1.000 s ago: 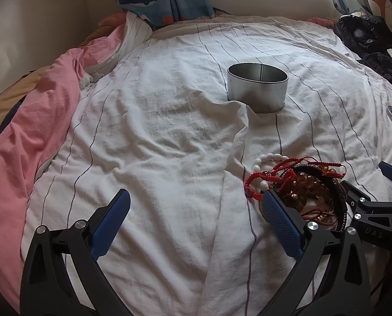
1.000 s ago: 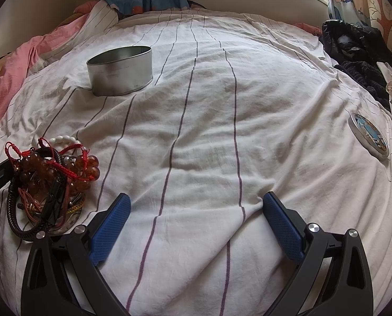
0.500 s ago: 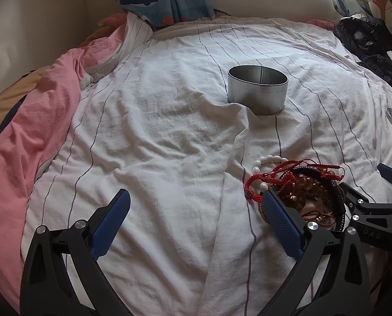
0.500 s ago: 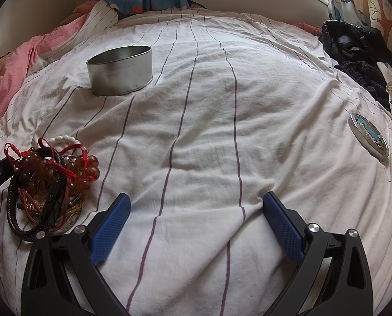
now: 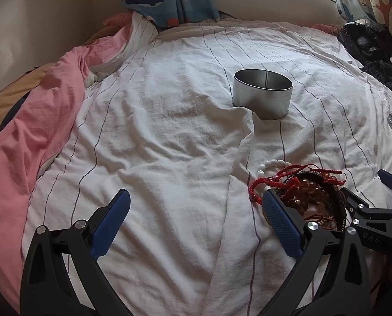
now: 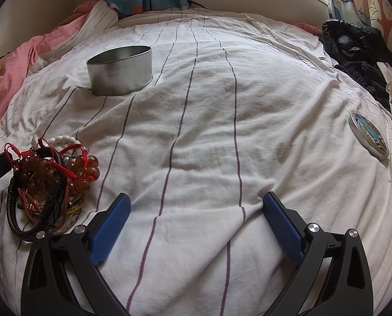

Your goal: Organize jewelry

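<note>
Jewelry pile (image 6: 53,181) lies at the right gripper's (image 6: 196,205) nine o'clock; both it and the left gripper (image 5: 196,202) gape, tin (image 6: 120,72) at eleven.

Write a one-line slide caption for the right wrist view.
Open right gripper rests on the striped sheet, jewelry pile left, open metal tin beyond.

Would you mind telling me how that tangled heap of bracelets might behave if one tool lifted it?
The bracelet heap looks floppy and intertwined, so several pieces would probably rise together. Its round beads may slip from flat pads.
</note>
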A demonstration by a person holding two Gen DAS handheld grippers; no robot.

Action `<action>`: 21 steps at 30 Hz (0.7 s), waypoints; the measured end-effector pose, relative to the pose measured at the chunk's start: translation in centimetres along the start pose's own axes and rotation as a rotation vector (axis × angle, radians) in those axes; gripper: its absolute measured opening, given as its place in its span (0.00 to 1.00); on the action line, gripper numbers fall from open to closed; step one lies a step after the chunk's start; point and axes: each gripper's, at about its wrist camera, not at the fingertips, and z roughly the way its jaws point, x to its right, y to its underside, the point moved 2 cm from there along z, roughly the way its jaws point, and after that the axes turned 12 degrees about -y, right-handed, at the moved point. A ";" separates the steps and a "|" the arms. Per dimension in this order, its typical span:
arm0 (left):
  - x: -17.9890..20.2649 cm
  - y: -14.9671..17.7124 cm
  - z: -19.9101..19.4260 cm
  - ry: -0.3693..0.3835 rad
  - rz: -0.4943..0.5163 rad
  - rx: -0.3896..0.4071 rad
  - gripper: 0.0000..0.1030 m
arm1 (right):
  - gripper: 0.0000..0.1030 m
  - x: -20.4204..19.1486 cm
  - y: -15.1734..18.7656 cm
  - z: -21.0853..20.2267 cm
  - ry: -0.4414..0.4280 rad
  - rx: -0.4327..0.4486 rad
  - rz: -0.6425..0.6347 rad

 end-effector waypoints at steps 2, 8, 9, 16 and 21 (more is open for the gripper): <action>0.0 0.0 0.0 0.000 0.001 0.000 0.94 | 0.93 0.0 0.0 0.0 0.000 0.000 0.000; -0.2 0.0 0.0 -0.001 -0.004 0.002 0.94 | 0.93 0.0 0.0 0.0 0.000 0.000 0.000; -0.3 0.0 0.0 0.000 -0.007 0.003 0.94 | 0.93 0.0 0.0 0.0 0.000 0.000 0.000; -0.3 -0.1 -0.4 0.019 0.003 0.018 0.94 | 0.93 0.1 0.0 0.1 0.000 0.000 0.000; 0.3 0.0 -0.3 0.016 0.034 0.010 0.94 | 0.93 0.1 0.0 0.1 -0.001 0.000 0.001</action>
